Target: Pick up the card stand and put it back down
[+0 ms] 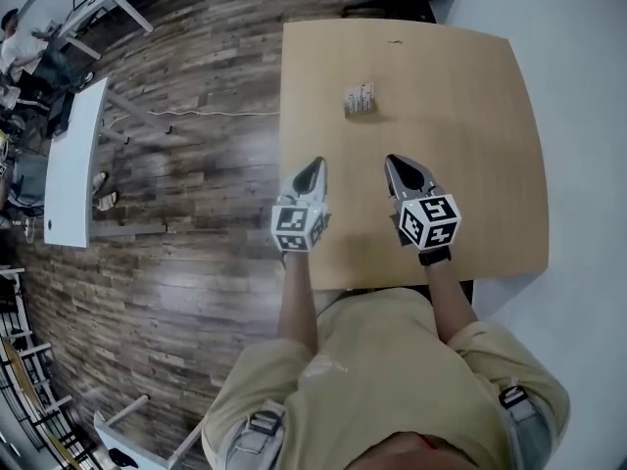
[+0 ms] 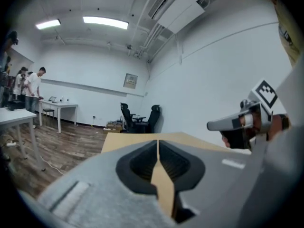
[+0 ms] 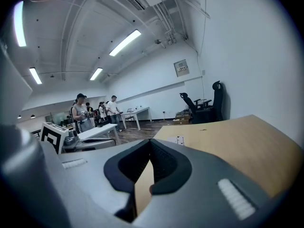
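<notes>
Overhead, the card stand (image 1: 361, 100) is seen upright on the tabletop (image 1: 470, 164), with the left gripper (image 1: 314, 167) and right gripper (image 1: 395, 164) well short of it. In the left gripper view, then the right, the fingers (image 2: 141, 163) are shown pressed together on nothing. One pair should be spread before the card stand is straddled squarely.

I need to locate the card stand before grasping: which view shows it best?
The head view: the card stand sits whole and unobstructed on the table. The right gripper view shows it small and far; the left gripper view doesn't show it.
</notes>
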`<state>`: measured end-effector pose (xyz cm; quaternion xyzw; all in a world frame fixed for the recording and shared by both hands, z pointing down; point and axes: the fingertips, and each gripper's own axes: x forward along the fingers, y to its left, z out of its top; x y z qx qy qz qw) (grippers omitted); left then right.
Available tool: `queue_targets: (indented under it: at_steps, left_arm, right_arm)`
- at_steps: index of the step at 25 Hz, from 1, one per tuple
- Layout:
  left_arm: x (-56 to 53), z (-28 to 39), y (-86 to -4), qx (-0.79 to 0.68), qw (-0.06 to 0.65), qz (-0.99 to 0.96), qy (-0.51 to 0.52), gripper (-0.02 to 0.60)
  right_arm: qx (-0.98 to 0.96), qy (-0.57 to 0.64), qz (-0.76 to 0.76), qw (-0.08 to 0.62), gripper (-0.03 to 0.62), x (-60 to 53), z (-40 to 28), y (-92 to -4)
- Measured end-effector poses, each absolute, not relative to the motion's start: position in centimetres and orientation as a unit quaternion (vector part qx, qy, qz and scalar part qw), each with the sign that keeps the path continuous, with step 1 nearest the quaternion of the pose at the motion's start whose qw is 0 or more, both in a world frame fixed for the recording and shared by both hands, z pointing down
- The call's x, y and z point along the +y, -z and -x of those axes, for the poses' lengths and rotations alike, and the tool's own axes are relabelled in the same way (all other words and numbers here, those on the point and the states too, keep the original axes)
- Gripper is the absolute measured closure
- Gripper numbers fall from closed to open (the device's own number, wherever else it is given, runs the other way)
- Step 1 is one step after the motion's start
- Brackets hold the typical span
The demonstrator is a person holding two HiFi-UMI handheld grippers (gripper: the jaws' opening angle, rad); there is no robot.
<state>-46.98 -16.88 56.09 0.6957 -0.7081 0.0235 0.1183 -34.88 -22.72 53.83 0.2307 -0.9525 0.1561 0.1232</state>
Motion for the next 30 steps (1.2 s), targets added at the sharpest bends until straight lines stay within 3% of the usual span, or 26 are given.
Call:
queue_targets:
  at_steps: [11, 23, 30]
  left_arm:
    - [-28.8, 48.2, -66.7, -0.674, 0.181, -0.71, -0.092, 0.36]
    - [-41.5, 51.4, -76.2, -0.618, 0.19, -0.752, -0.128, 0.191]
    - [-45.4, 51.3, -79.3, -0.558, 0.175, -0.793, -0.172, 0.181]
  right_arm:
    - [-0.924, -0.231, -0.252, 0.174, 0.591, -29.6, 34.4, -62.5]
    - [-0.909, -0.29, -0.24, 0.181, 0.591, -37.2, 37.3, -70.8]
    - [-0.903, -0.308, -0.236, 0.185, 0.591, -38.6, 37.4, -73.7]
